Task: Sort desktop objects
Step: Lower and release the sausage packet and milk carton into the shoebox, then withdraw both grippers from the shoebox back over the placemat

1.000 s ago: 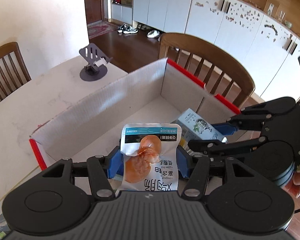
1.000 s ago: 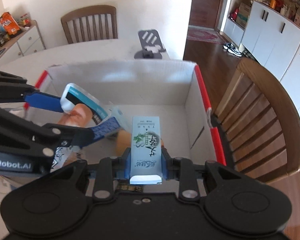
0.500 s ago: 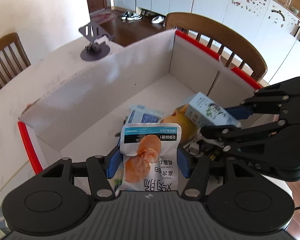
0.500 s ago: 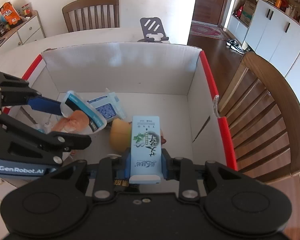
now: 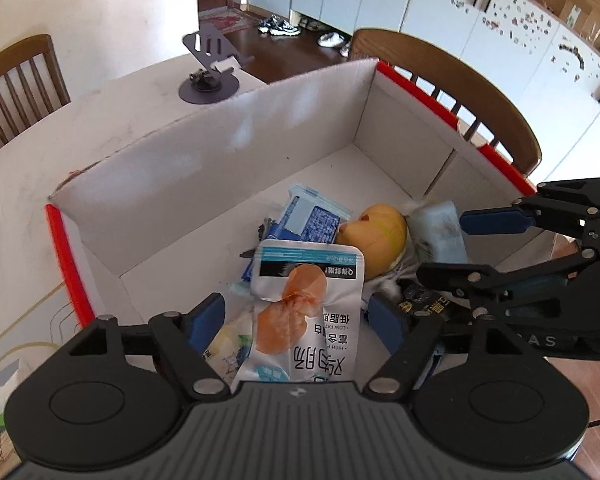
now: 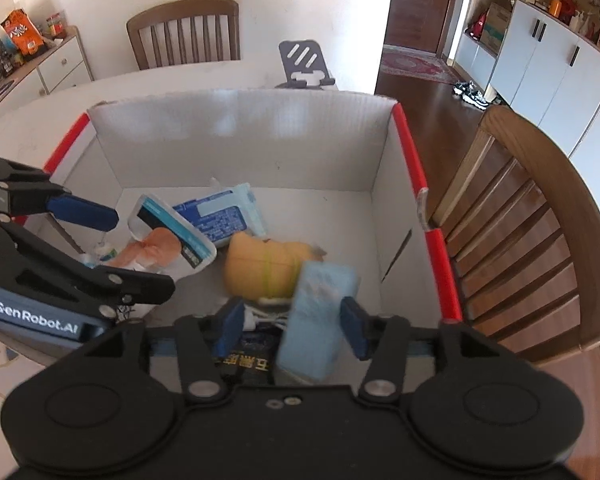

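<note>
Both jaws had just been opening over the red-edged white cardboard box [image 6: 404, 136]: the left gripper [image 5: 300, 320] stood spread clear of the white chicken-snack pouch [image 5: 304, 312], the right gripper [image 6: 290, 320] clear of the blurred, falling pale blue carton [image 6: 316, 312], so the drop step looked nearly done and next both should lift out.

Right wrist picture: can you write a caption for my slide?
Right gripper lets go of a light blue box over the white bin.

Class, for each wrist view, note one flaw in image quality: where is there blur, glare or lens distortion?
Right wrist view: the pale blue box between the open jaws is motion-blurred. Left wrist view: the chicken snack pouch reads sharp; the fisheye bows the cardboard box's wall.
</note>
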`<act>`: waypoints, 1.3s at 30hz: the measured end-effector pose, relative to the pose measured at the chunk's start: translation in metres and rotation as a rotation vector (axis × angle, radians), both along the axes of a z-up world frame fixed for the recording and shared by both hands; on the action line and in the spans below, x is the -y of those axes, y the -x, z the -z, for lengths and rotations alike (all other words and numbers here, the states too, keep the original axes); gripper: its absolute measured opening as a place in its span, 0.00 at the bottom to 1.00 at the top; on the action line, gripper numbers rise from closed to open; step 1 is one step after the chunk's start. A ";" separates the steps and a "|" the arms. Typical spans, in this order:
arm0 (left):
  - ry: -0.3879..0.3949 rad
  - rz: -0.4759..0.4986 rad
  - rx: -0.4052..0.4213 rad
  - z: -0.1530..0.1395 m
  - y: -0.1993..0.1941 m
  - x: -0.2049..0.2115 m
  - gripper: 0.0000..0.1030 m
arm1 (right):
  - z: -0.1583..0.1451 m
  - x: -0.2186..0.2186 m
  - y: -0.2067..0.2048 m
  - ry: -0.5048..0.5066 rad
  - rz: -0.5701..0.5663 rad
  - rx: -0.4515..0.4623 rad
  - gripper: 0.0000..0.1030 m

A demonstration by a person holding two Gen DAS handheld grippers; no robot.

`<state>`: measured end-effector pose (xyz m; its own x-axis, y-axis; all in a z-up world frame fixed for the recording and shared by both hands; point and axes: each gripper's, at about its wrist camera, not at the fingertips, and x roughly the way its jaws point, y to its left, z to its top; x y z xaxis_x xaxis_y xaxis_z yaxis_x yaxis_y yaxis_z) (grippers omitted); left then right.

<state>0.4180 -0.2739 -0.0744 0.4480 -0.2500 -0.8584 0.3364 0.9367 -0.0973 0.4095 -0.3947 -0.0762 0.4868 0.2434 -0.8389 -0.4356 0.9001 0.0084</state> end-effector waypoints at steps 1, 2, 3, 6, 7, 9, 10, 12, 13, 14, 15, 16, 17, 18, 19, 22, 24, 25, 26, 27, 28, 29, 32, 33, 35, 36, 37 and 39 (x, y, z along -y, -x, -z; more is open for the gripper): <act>0.007 -0.007 0.006 -0.002 0.003 -0.002 0.79 | -0.002 0.001 0.002 -0.008 -0.007 0.004 0.58; 0.015 -0.009 0.011 -0.005 0.004 -0.004 0.81 | -0.005 0.003 0.004 -0.018 -0.013 0.006 0.61; 0.024 -0.011 0.017 -0.007 0.007 -0.006 0.82 | -0.007 0.005 0.005 -0.027 -0.013 0.009 0.62; 0.036 -0.023 0.036 -0.014 0.015 -0.011 0.82 | -0.015 0.009 0.011 -0.045 -0.021 0.019 0.62; 0.041 -0.028 0.041 -0.017 0.018 -0.013 0.82 | -0.017 0.010 0.013 -0.050 -0.020 0.021 0.62; 0.056 -0.036 0.051 -0.022 0.023 -0.017 0.82 | -0.022 0.012 0.017 -0.062 -0.021 0.025 0.62; 0.064 -0.040 0.055 -0.024 0.026 -0.019 0.82 | -0.024 0.013 0.019 -0.068 -0.021 0.027 0.62; 0.081 -0.046 0.064 -0.029 0.032 -0.023 0.82 | -0.030 0.013 0.023 -0.080 -0.024 0.033 0.62; 0.092 -0.049 0.068 -0.031 0.036 -0.026 0.82 | -0.033 0.013 0.025 -0.086 -0.025 0.037 0.62; 0.098 -0.050 0.071 -0.033 0.038 -0.028 0.82 | -0.035 0.013 0.028 -0.092 -0.027 0.041 0.62; 0.105 -0.054 0.076 -0.036 0.042 -0.031 0.82 | -0.038 0.012 0.030 -0.097 -0.029 0.046 0.62; 0.111 -0.058 0.080 -0.038 0.045 -0.034 0.82 | -0.041 0.012 0.032 -0.101 -0.031 0.050 0.63; 0.118 -0.062 0.083 -0.041 0.049 -0.037 0.82 | -0.044 0.011 0.035 -0.107 -0.033 0.054 0.63; 0.127 -0.064 0.088 -0.043 0.053 -0.040 0.82 | -0.046 0.010 0.038 -0.112 -0.038 0.058 0.63; 0.133 -0.065 0.096 -0.046 0.058 -0.043 0.82 | -0.049 0.008 0.042 -0.113 -0.041 0.065 0.63; 0.142 -0.074 0.116 -0.054 0.071 -0.054 0.83 | -0.058 0.003 0.052 -0.131 -0.049 0.077 0.64; 0.155 -0.080 0.121 -0.058 0.079 -0.063 0.83 | -0.062 0.000 0.059 -0.145 -0.049 0.083 0.65; 0.164 -0.078 0.125 -0.060 0.085 -0.068 0.83 | -0.064 -0.002 0.063 -0.154 -0.048 0.082 0.65; 0.166 -0.077 0.130 -0.062 0.089 -0.072 0.83 | -0.066 -0.005 0.067 -0.169 -0.045 0.077 0.65; 0.166 -0.078 0.136 -0.064 0.094 -0.077 0.83 | -0.067 -0.007 0.070 -0.181 -0.039 0.073 0.65; 0.168 -0.080 0.143 -0.066 0.099 -0.082 0.83 | -0.069 -0.009 0.074 -0.189 -0.032 0.071 0.66; 0.170 -0.080 0.147 -0.067 0.104 -0.088 0.83 | -0.070 -0.012 0.078 -0.196 -0.029 0.072 0.66; 0.179 -0.093 0.155 -0.071 0.117 -0.107 0.83 | -0.074 -0.026 0.092 -0.210 -0.028 0.072 0.66; 0.183 -0.096 0.158 -0.072 0.121 -0.113 0.83 | -0.075 -0.031 0.097 -0.213 -0.031 0.075 0.66; 0.186 -0.101 0.158 -0.073 0.127 -0.127 0.85 | -0.078 -0.044 0.106 -0.215 -0.036 0.079 0.66; 0.187 -0.107 0.161 -0.073 0.130 -0.134 0.85 | -0.079 -0.050 0.110 -0.218 -0.039 0.079 0.66; 0.188 -0.111 0.161 -0.073 0.132 -0.141 0.86 | -0.079 -0.057 0.113 -0.219 -0.041 0.080 0.67; 0.188 -0.117 0.162 -0.072 0.138 -0.155 0.87 | -0.081 -0.071 0.122 -0.220 -0.052 0.085 0.67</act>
